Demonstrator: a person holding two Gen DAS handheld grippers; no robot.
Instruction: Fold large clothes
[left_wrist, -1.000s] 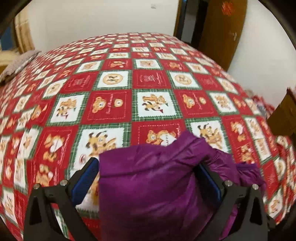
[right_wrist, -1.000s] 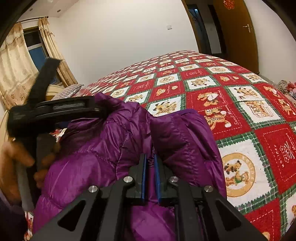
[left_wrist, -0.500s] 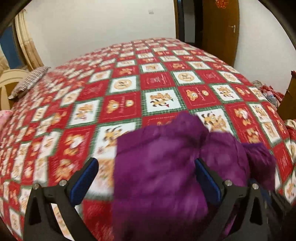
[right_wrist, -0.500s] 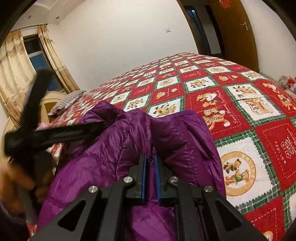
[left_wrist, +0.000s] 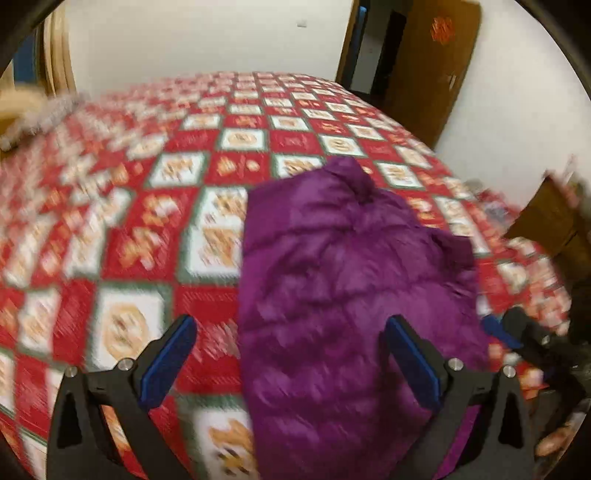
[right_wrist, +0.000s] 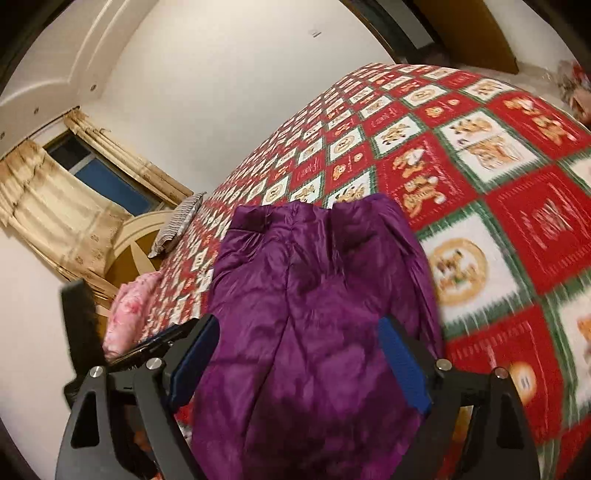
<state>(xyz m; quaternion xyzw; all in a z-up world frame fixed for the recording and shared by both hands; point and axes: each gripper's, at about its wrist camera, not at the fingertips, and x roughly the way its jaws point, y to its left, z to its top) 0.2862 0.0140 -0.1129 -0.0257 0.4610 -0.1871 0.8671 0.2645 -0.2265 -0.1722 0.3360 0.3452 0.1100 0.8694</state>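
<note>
**Purple jacket on the quilted bed, both grippers spread**

While the left wrist view is smeared by motion, the main things read clearly enough. The left gripper (left_wrist: 291, 362) stands with its jaws wide apart, and the jacket (left_wrist: 343, 295) (purple, puffy, bunched into a long heap) lies on the bed (left_wrist: 129, 221) between them and beyond. Its near part sits closer to the right-hand blue pad; whether that pad touches the cloth I cannot tell, and the left-hand pad is clear of it over bare quilt. At the right edge the right gripper (left_wrist: 517, 339) shows in part, just beside the jacket. A brown door (left_wrist: 436, 62) stands open behind the bed.

From the right wrist view, the right gripper (right_wrist: 299, 365) has its jaws opening, already far apart, with the jacket (right_wrist: 314, 314) between them; the pads do not pinch it. The jacket rests on the red, white and green quilt near the bed's near edge. A striped pillow (right_wrist: 181, 221) lies far back by the headboard, a pink cloth (right_wrist: 129, 314) at the left, and curtains (right_wrist: 55, 206) hang by the window. Part of the left gripper (right_wrist: 147, 343) shows at lower left.
</note>
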